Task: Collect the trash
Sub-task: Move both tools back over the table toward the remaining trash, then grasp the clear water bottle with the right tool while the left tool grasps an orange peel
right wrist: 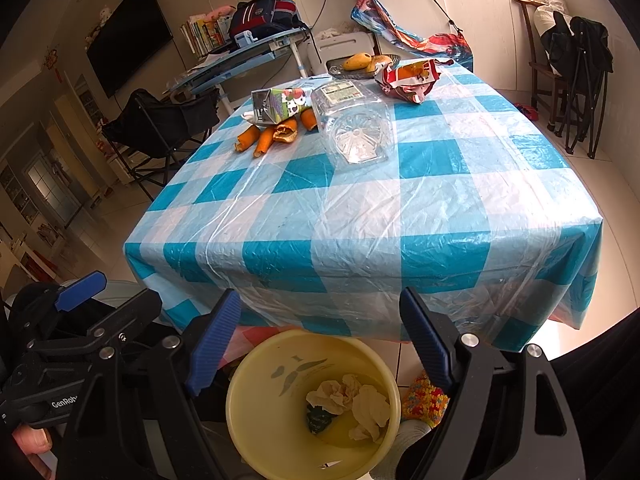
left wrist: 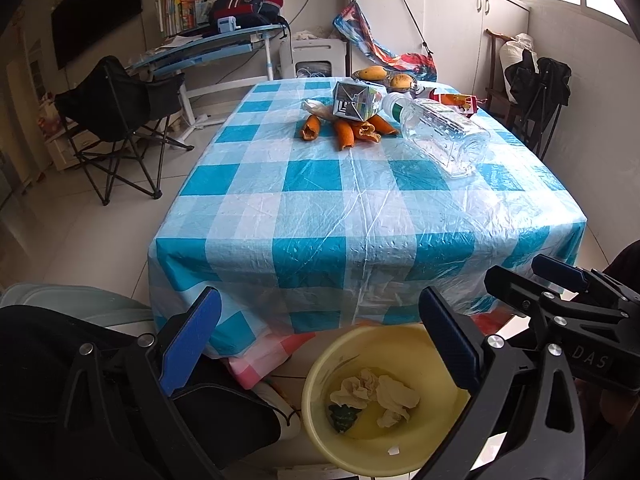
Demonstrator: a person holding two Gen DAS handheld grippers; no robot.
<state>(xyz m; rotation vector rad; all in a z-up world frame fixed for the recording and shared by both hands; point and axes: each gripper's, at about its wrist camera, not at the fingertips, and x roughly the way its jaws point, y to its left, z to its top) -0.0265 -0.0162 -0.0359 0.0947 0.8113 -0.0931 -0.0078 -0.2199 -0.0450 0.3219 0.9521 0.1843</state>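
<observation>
Left wrist view: the left hand-held gripper (left wrist: 320,354) hangs with jaws spread wide and empty over the yellow bin (left wrist: 320,364) on the floor before the worktop (left wrist: 320,208); crumpled tissues (left wrist: 374,394) lie in the bin; the right hand-held gripper (right wrist: 320,344) is likewise wide open with nothing between its pads, above the same bin; on the checked worktop lie orange peels (left wrist: 348,130), a carton (left wrist: 356,102), a clear plastic bottle (left wrist: 440,132) on its side, and a snack wrapper (right wrist: 412,78).

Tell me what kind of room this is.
Likely a home living or dining room: a table under a checked plastic tablecloth, a wall-mounted TV, and a desk with books and a backpack.
</observation>
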